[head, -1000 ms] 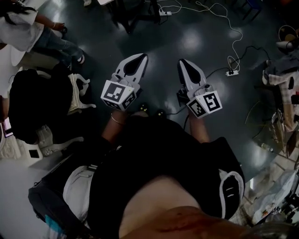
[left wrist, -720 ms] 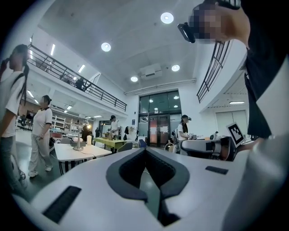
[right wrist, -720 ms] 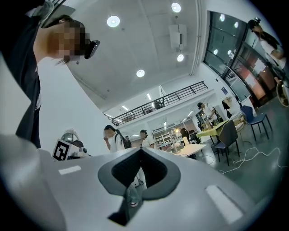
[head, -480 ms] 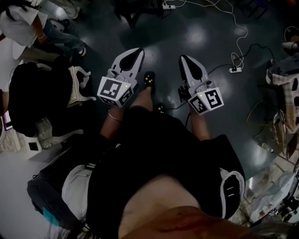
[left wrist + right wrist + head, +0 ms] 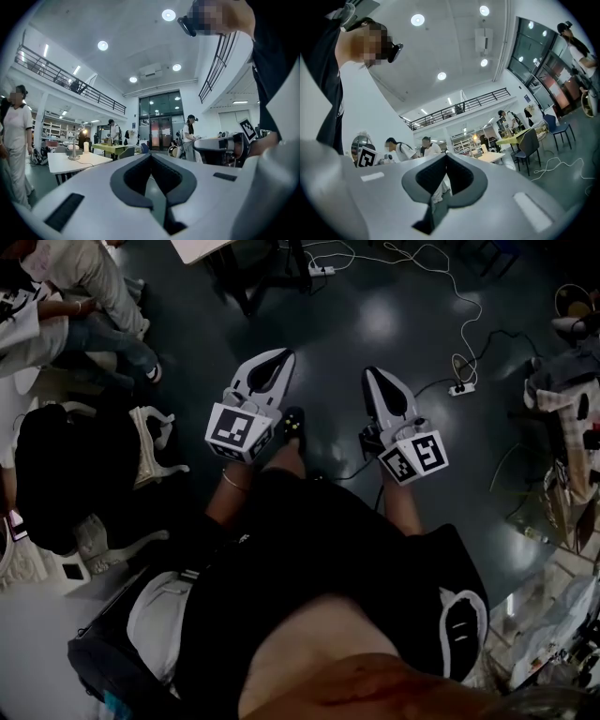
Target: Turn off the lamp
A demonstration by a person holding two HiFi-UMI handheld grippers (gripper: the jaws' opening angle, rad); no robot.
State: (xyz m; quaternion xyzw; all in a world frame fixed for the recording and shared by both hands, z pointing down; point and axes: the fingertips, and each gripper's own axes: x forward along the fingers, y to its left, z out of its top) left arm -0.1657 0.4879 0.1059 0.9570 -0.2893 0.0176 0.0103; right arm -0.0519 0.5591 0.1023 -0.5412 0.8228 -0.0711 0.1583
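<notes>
Well, both claws are pressed together with nothing between them. The left gripper (image 5: 284, 354) has its two tips meeting at a point, and its own view shows the same, with the left gripper's (image 5: 150, 156) dark pads touching at the far end. The right gripper (image 5: 368, 372) is closed just as tightly; in its own view the right gripper's (image 5: 445, 155) pads join at the tip. Each carries a marker cube (image 5: 239, 431) at the near end (the right one's cube (image 5: 413, 455) sits a little nearer the body). They are held side by side and apart, pointing far out over a dark glossy floor (image 5: 375, 320).

Between them, just below, a black shoe (image 5: 294, 421) shows. Further right a white cable (image 5: 472, 306) trails to a power strip (image 5: 460, 387). At the left stands a pale chair (image 5: 150, 440) with a dark load on it, and people (image 5: 80, 292) sit at the far left.

The lamp (image 5: 75, 150) is well away from both claws: it stands on a white table (image 5: 61, 164) at the far left of the left gripper view, with a warm glow at its top.
</notes>
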